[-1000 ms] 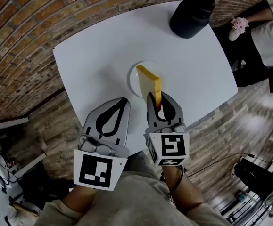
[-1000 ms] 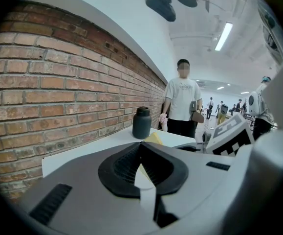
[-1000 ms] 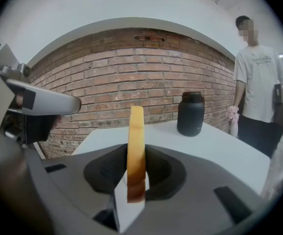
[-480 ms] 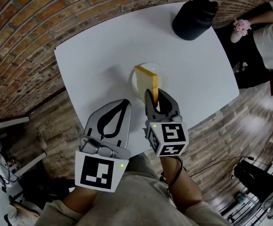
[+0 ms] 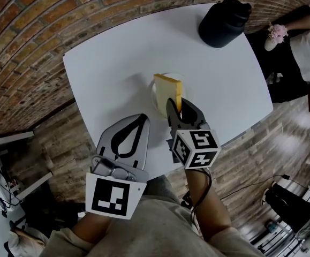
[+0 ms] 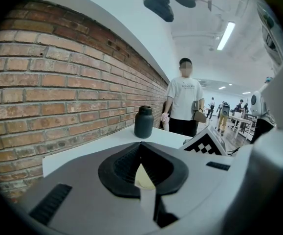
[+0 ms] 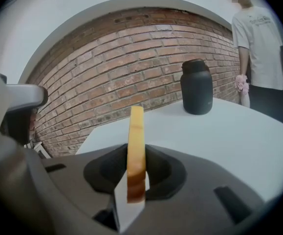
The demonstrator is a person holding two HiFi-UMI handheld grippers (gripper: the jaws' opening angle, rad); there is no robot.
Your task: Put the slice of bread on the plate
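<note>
A slice of bread (image 5: 168, 91) with a brown crust stands on edge above a white plate (image 5: 154, 101) in the middle of the white table (image 5: 112, 63). My right gripper (image 5: 176, 109) is shut on the slice's near end. In the right gripper view the slice (image 7: 137, 131) rises upright between the jaws of the right gripper (image 7: 135, 153). Whether the bread touches the plate I cannot tell. My left gripper (image 5: 142, 118) hovers over the table's near edge, left of the plate, shut with nothing in it. In the left gripper view the left gripper (image 6: 141, 143) has its tips together.
A black jug (image 5: 224, 21) stands at the table's far right corner, also visible as the jug (image 7: 196, 87) and the jug (image 6: 143, 122). A person (image 6: 183, 104) stands beyond that corner. A brick wall (image 5: 47, 25) borders the far side.
The right gripper has come down and slightly forward with the bread, rolling a little, so the slice sits lower over the plate. The left gripper has kept still.
</note>
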